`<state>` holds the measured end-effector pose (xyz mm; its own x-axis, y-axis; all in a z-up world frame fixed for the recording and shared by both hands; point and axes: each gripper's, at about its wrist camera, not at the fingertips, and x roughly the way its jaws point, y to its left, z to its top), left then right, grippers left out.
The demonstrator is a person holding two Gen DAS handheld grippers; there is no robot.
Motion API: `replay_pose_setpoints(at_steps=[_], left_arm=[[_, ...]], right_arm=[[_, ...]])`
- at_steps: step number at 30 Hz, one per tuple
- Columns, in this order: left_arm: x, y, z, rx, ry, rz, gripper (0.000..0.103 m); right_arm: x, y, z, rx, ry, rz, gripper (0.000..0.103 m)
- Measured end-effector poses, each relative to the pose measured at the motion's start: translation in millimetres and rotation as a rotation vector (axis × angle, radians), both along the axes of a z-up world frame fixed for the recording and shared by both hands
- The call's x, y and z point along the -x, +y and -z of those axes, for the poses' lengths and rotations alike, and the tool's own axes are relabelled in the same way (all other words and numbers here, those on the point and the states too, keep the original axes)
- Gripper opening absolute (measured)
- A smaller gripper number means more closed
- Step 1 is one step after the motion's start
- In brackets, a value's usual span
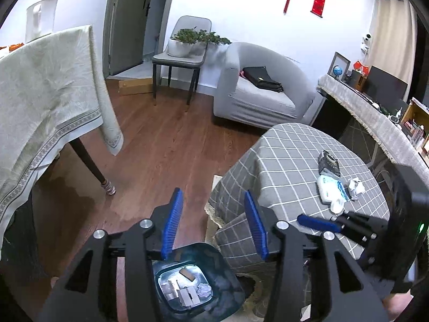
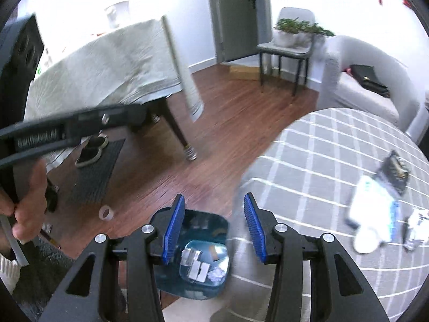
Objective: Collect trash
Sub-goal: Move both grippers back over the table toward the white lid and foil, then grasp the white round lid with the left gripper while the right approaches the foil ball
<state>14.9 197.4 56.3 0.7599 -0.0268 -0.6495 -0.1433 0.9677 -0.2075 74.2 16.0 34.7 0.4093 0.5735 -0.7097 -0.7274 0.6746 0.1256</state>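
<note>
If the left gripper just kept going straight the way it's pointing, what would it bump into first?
Probably the wooden floor, just left of the checked round table. The left gripper is open and empty and aims between the bin below it and that table's edge. Depth is hard to judge, so it might brush the tablecloth.

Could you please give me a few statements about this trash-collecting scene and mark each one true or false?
1. The trash bin on the floor already holds some scraps. True.
2. The left gripper is clamped on a wrapper. False: nothing sits between its jaws.
3. A black wrapper, a white packet and crumpled paper lie on the round checked table. True.
4. The right gripper carries a crumpled paper. False: its jaws are empty.
5. The potted plant stands on the floor. False: it sits on a grey chair.
</note>
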Motion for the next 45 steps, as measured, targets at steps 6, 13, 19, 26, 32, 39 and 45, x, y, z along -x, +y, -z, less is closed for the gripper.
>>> replay_pose_setpoints(at_steps=[6, 13, 19, 26, 32, 39, 45], left_arm=[[-12, -28, 8, -0.024, 0.017, 0.028, 0.054], [-25, -66, 13, -0.064, 0.015, 0.055, 0.067], [-36, -99, 23, -0.047, 0.022, 0.104, 0.069], [-53, -147, 39, -0.05, 0.051, 0.172, 0.07], [-63, -183, 45, -0.07, 0.039, 0.248, 0.067], [-78, -208, 56, -0.065, 0.062, 0.279, 0.063], [-86, -222, 65, -0.097, 0.085, 0.281, 0.061]], right_arm=[[-12, -33, -9, -0.012, -0.034, 0.072, 0.046], [-21, -72, -14, -0.033, -0.062, 0.151, 0.05], [-33, -116, -12, -0.036, -0.076, 0.247, 0.062], [-44, -164, -8, -0.047, -0.074, 0.334, 0.073], [-53, -198, -2, -0.081, -0.033, 0.384, 0.075], [-61, -220, 11, -0.069, 0.009, 0.411, 0.076], [-65, -230, 16, -0.067, 0.029, 0.42, 0.077]])
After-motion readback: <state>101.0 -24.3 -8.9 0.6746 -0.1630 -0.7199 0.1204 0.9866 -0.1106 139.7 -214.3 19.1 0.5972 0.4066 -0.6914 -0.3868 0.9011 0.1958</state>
